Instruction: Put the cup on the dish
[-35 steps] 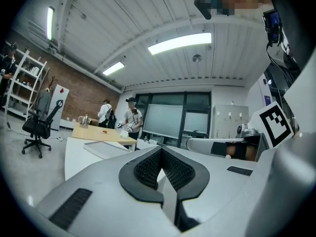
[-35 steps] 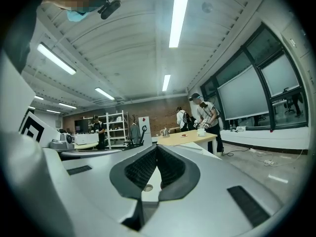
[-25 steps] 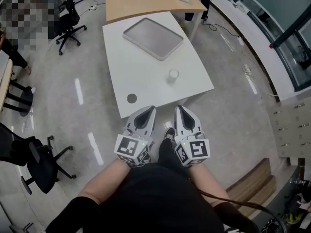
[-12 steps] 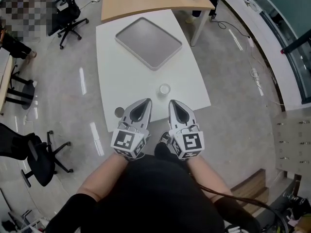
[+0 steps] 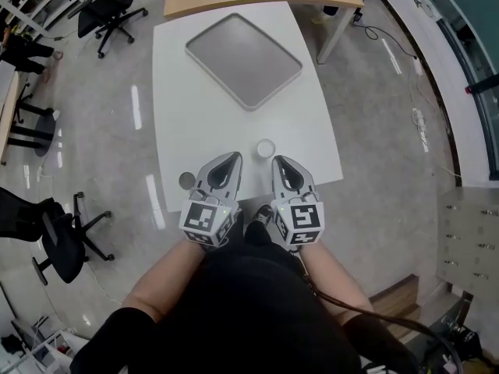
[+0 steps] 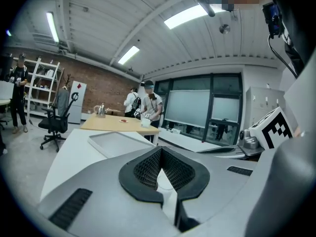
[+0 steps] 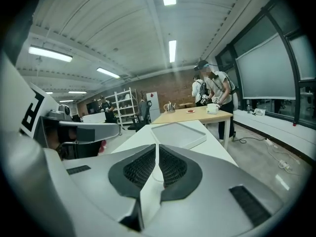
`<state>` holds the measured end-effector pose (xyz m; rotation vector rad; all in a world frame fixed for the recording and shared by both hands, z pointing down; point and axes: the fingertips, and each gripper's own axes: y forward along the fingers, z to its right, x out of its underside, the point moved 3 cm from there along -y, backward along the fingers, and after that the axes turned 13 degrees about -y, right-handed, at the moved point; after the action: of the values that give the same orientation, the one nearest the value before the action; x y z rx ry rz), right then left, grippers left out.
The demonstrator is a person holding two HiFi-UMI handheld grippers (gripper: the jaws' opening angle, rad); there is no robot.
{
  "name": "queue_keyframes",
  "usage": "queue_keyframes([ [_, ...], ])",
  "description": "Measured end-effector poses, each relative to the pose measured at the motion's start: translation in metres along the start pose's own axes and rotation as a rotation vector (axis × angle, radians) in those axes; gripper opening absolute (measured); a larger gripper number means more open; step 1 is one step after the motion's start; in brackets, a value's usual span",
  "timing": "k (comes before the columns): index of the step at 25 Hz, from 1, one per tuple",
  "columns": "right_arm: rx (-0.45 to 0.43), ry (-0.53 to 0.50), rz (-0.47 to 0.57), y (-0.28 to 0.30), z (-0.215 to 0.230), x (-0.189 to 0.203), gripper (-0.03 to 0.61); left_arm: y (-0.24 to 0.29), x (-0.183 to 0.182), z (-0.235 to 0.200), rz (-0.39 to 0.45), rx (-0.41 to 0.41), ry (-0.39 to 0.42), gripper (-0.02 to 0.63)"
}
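Waiting at the start: cup not yet lifted

Nothing of the job was done at this moment, as far as I could judge. The white table (image 5: 195,107) stretched away in front of me, and the grey dish (image 5: 243,59) lay empty at its far end. My left tongs (image 5: 232,157) and right tongs (image 5: 279,160) hovered side by side over the near edge. Each had its jaws pressed together at the tips, with nothing between them. The cup (image 5: 266,147) stood upright on the bare tabletop just beyond the tips, a little nearer the right pair and well apart from the dish. All of the work was left to do, I reckoned: opening one pair, closing it around the cup, carrying it up the table and setting it down inside the dish's rim.
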<state>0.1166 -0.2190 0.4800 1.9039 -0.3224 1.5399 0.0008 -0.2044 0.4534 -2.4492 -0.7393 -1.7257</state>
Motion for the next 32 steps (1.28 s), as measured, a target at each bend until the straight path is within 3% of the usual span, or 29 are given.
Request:
queue_keyframes([
  [4,-0.028,0.009,-0.070,0.029,0.002,0.022,0.019,0.025,0.007,-0.021,-0.025,0.002,-0.001,0.005],
  [5,-0.049,0.012,-0.083,0.037,-0.001,0.027,0.073,0.030,0.008,-0.027,-0.033,0.003,-0.001,0.005],
  [6,-0.073,0.013,-0.097,0.045,-0.004,0.032,0.177,0.035,0.009,-0.033,-0.041,0.004,-0.003,0.005],
  [7,-0.091,0.012,-0.113,0.052,-0.006,0.037,0.219,0.040,0.010,-0.038,-0.048,0.005,-0.007,0.005],
  [10,-0.115,0.006,-0.181,0.072,-0.008,0.057,0.266,0.055,0.012,-0.051,-0.064,0.009,-0.015,0.005],
  [14,-0.131,-0.019,-0.256,0.097,-0.010,0.079,0.290,0.070,0.013,-0.066,-0.082,0.019,-0.020,0.005],
  [23,-0.124,-0.102,-0.306,0.135,-0.011,0.088,0.290,0.099,0.020,-0.097,-0.138,0.036,-0.044,0.005],
  [32,-0.075,-0.113,-0.238,0.144,0.009,0.064,0.276,0.120,0.016,-0.114,-0.149,0.053,-0.059,0.005],
])
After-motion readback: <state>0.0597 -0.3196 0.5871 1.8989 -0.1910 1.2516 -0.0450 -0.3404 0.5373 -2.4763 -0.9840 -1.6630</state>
